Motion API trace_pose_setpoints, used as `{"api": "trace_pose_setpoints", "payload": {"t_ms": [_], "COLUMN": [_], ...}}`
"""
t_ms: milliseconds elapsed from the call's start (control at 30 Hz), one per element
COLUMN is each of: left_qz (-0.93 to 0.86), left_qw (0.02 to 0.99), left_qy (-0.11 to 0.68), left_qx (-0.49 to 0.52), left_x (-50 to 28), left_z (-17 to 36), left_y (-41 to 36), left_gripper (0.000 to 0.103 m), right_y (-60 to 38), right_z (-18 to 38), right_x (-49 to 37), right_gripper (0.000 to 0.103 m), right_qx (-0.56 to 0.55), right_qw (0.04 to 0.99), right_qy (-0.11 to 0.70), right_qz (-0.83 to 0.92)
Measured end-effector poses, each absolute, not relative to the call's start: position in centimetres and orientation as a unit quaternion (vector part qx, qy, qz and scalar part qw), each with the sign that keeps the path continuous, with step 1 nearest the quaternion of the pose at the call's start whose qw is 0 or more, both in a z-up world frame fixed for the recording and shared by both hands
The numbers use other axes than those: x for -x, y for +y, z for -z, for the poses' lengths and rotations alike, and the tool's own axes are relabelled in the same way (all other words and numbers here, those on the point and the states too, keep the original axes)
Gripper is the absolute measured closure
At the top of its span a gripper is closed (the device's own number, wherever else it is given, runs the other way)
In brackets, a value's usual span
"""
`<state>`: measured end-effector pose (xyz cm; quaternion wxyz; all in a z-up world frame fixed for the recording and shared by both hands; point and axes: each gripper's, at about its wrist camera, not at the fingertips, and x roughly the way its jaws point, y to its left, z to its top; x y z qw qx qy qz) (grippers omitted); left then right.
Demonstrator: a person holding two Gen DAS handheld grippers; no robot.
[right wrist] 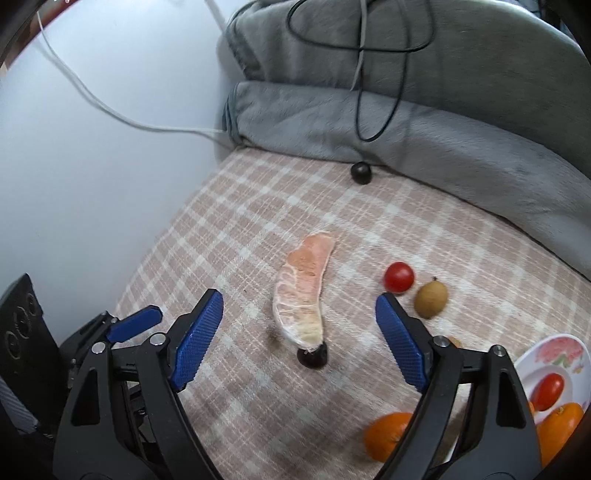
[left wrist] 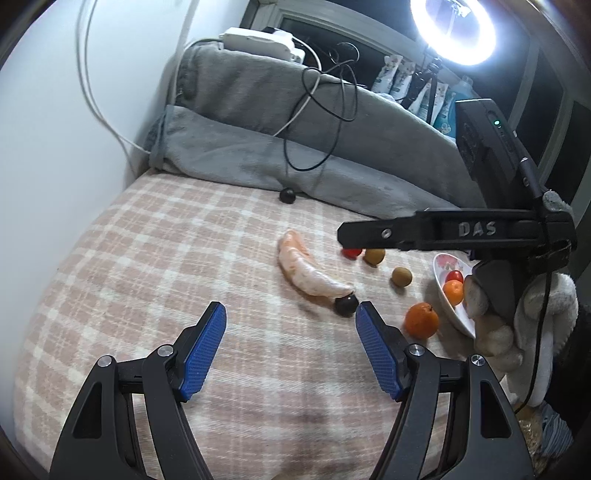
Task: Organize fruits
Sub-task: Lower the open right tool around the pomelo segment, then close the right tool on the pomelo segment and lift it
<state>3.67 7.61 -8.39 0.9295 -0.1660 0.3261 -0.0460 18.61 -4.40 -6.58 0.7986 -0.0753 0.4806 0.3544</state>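
A peeled pomelo segment point(left wrist: 306, 269) point(right wrist: 303, 295) lies on the pink checked blanket point(left wrist: 147, 277), with a dark grape point(left wrist: 346, 305) point(right wrist: 312, 356) at its near end. My left gripper point(left wrist: 290, 306) is open and empty, low over the blanket just left of that grape. Open too, my right gripper point(right wrist: 299, 295) hovers over the segment without touching it. Right of the segment lie a cherry tomato point(right wrist: 399, 277), two brown longans point(left wrist: 374, 255) point(left wrist: 401, 276) and an orange point(left wrist: 421, 320) point(right wrist: 388, 435). A flowered white bowl point(left wrist: 439, 273) point(right wrist: 546, 350) at the right holds a tomato point(right wrist: 547, 391) and an orange point(right wrist: 559, 428).
A folded grey blanket point(left wrist: 295, 122) with loose cables point(left wrist: 325, 110) lies along the back; a second dark grape point(left wrist: 287, 195) point(right wrist: 361, 172) rests at its foot. A white wall point(left wrist: 74, 110) closes the left side. A ring light point(left wrist: 454, 29) shines above. A gloved hand point(left wrist: 491, 332) holds the right gripper.
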Motion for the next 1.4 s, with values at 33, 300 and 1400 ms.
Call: {"api": "trace_pose_setpoints", "payload": {"t_ms": [33, 300, 1400], "left_qz": [0.046, 0.042, 0.036], "left_qw": [0.929, 0.928, 0.926], "left_qy": [0.327, 0.325, 0.327], "left_qx": [0.167, 0.177, 0.183], "left_x": [-3.7, -3.6, -2.3], "left_z": [8.5, 8.8, 9.2], "left_y": [7.8, 8.8, 9.6], "left_gripper": [0.030, 0.030, 0.031], "right_y": [-4.1, -1.9, 1.9], "right_z": [6.9, 8.6, 13.0], "right_x": [-18.6, -19.1, -20.9], "right_gripper": [0.022, 0.026, 0.064], "right_qx": [0.079, 0.102, 0.183], "right_qw": [0.797, 0.788, 0.782], "right_qy": [0.483, 0.498, 0.510], "right_qz": [-0.354, -0.346, -0.308]}}
